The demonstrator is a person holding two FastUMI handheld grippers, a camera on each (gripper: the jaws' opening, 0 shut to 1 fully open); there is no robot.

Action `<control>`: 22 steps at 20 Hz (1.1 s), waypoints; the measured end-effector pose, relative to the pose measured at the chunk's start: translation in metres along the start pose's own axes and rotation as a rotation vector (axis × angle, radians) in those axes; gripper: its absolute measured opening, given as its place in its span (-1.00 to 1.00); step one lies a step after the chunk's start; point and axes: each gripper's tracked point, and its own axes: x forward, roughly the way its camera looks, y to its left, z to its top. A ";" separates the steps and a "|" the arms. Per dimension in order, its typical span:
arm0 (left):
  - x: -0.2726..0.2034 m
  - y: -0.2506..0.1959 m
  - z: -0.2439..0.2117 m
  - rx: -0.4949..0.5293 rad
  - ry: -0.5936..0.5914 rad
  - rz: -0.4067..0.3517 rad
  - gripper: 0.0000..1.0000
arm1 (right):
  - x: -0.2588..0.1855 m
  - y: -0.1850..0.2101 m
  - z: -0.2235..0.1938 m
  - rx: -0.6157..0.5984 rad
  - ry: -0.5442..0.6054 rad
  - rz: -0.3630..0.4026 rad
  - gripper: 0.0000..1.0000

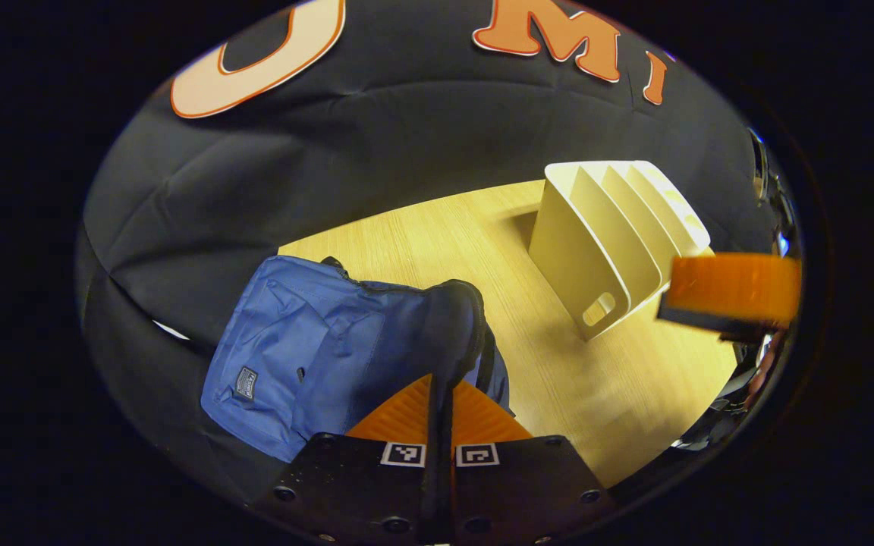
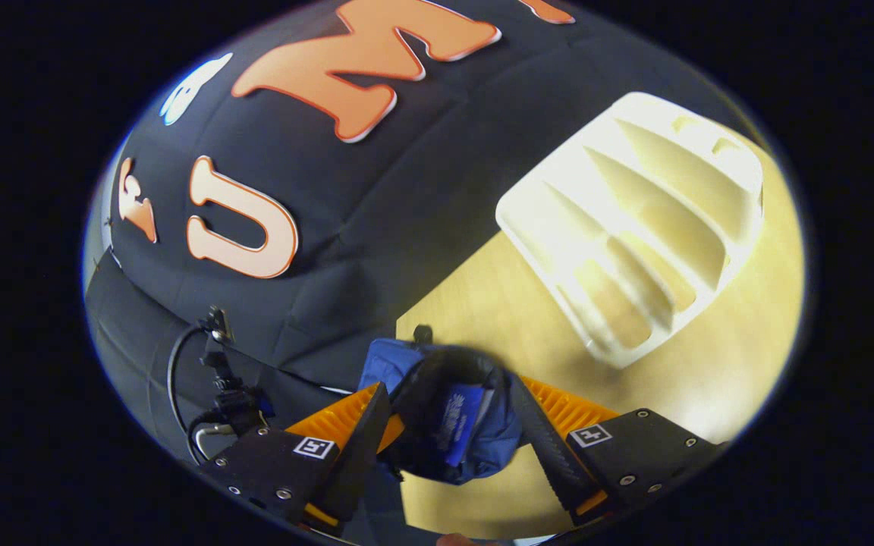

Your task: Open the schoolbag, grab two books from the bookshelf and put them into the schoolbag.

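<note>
Nearest the left gripper (image 1: 439, 394), its fingers pinch a dark edge of one blue schoolbag (image 1: 308, 356) standing on the wooden table (image 1: 437, 243). Across from it, the right gripper (image 2: 452, 425) gapes wide around the bag's open mouth, one book (image 2: 458, 425) inside. Farther back stands one white bookshelf (image 1: 604, 243).

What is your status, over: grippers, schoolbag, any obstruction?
Left gripper shut on the bag's dark edge. Right gripper open above the schoolbag, bag open. Bookshelf slots look bare. No obstruction seen on the table.
</note>
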 end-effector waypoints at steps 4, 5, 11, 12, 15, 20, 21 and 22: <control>-0.003 -0.008 -0.005 0.004 -0.010 0.068 -0.99 | -0.019 -0.034 0.038 -0.063 -0.050 -0.060 0.92; -0.005 -0.009 -0.007 0.000 -0.010 0.084 -0.99 | -0.025 -0.041 0.045 -0.079 -0.064 -0.064 0.92; -0.020 -0.018 -0.008 -0.034 -0.028 0.151 -0.81 | -0.049 -0.068 0.076 -0.205 -0.122 -0.116 0.93; -0.021 -0.023 -0.007 -0.038 -0.034 0.154 -0.73 | -0.054 -0.073 0.083 -0.227 -0.134 -0.130 0.92; -0.029 -0.041 -0.001 -0.038 -0.064 0.168 -0.48 | -0.068 -0.081 0.101 -0.273 -0.169 -0.138 0.93; -0.045 -0.085 0.030 -0.038 -0.164 0.170 -0.20 | -0.093 -0.105 0.133 -0.355 -0.225 -0.179 0.92; -0.049 -0.094 0.036 -0.045 -0.189 0.166 -0.14 | -0.108 -0.104 0.129 -0.374 -0.244 -0.182 0.93; -0.053 -0.104 0.045 -0.049 -0.222 0.162 -0.14 | -0.115 -0.106 0.135 -0.395 -0.260 -0.188 0.93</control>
